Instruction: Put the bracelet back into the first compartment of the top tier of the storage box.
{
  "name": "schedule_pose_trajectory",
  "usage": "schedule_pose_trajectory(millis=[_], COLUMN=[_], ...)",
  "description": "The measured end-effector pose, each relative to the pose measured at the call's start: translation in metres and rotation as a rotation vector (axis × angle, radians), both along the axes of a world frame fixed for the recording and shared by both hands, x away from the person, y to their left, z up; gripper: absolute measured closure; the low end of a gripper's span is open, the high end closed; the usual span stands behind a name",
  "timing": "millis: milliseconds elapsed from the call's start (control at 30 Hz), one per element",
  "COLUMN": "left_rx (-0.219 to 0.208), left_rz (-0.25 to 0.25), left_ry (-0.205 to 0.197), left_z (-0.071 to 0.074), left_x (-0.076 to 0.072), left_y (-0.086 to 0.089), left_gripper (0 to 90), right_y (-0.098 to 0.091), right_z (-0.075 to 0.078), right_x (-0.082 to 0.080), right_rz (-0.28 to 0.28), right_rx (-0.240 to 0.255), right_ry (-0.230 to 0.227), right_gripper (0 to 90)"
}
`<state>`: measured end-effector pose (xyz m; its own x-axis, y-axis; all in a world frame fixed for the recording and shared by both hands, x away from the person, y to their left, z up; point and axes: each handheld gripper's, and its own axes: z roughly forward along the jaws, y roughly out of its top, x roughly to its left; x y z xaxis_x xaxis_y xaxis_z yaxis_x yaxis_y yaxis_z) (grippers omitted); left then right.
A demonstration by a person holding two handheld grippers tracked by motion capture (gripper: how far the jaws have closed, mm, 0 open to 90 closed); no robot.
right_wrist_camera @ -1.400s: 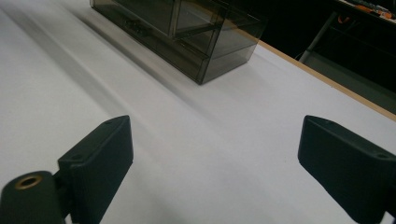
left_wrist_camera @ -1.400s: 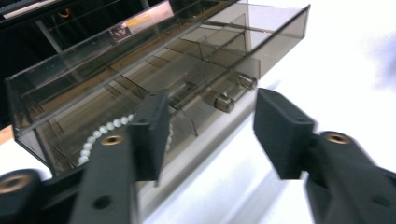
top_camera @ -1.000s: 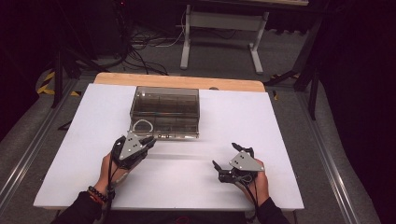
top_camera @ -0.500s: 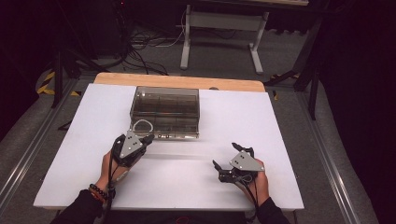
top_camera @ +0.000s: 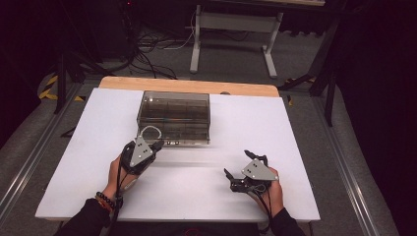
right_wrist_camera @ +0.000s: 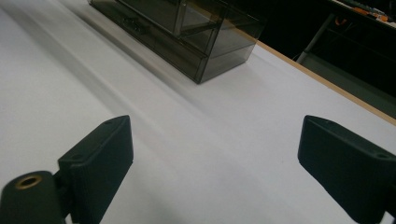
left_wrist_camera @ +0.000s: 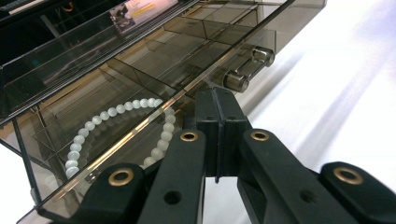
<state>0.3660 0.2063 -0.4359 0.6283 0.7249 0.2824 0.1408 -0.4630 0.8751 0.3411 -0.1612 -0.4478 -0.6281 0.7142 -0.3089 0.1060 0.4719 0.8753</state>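
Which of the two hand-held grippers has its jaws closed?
The left hand-held gripper, by the smoky box with the bead bracelet; its jaws meet. The right hand-held gripper stands wide open over bare table.

Bead bracelet (left_wrist_camera: 122, 125) partly hidden behind the left hand-held gripper (left_wrist_camera: 218, 112); its lower arc is covered. Smoked box (left_wrist_camera: 140, 70) beyond that gripper cut off at the top and left edges. Whether the closed jaws pinch anything: cannot tell.

The high view looks forward and down on my table (top_camera: 305, 147) from above my side. My left gripper (left_wrist_camera: 217, 116) camera sits very close to the smoked box (left_wrist_camera: 140, 60), facing its front edge. My right gripper (right_wrist_camera: 210, 154) camera looks low across the table toward the same box, farther off. All three views share that box.
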Motion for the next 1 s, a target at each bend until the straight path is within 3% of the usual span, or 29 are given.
schedule_pose_trajectory(millis=[1000], left_rx=[0.011], left_rz=[0.041], left_ry=[-0.027], left_z=[0.0011], left_x=[0.0087], left_y=[0.0032], left_gripper=[89.5], right_y=[0.0012], right_z=[-0.0006], right_x=[-0.0003], right_rz=[0.0], right_rx=[-0.005], right_ry=[0.0], right_gripper=[11.1])
